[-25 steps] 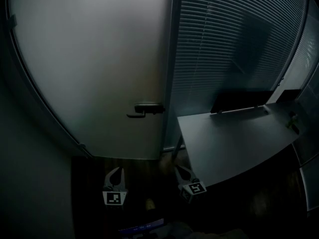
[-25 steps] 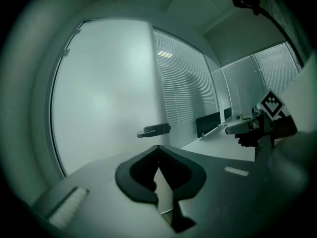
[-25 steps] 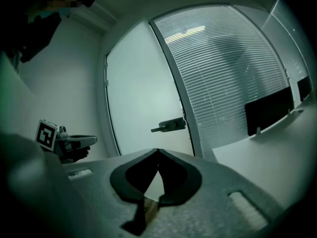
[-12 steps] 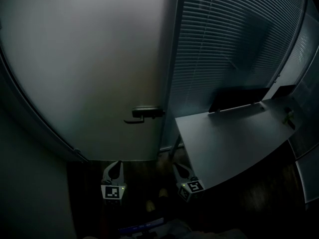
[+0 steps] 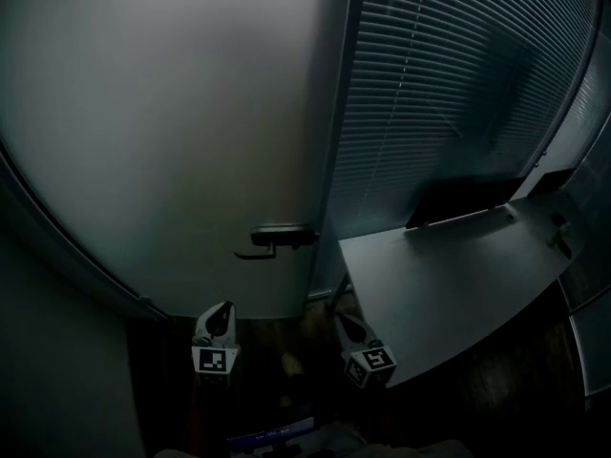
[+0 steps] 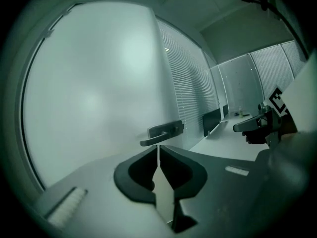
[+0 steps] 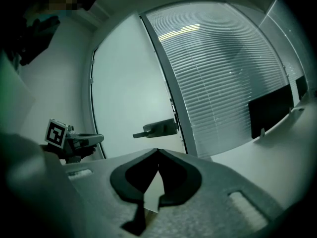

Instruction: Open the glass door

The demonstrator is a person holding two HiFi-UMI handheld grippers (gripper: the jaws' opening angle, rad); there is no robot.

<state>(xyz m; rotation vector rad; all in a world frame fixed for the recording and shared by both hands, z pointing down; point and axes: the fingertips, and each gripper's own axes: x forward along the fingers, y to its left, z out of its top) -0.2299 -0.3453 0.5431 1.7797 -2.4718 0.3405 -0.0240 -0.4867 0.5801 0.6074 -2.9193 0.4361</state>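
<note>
The frosted glass door (image 5: 172, 141), smooth and matte, stood ahead with its dark, slim lever handle (image 5: 272, 239) near its right edge, beside ribbed slatted blinds (image 5: 449, 84) and a flat grey desk (image 5: 458, 265). The left gripper (image 5: 225, 307) and right gripper (image 5: 340, 319) had their jaws pressed together, empty. Both were closer to the door than a second before

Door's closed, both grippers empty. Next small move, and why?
Probably open the left gripper and ease it up toward the handle: its jaws are shut, empty, and short of the handle, which shows just above their tips in its view. The door looks closed.
</note>
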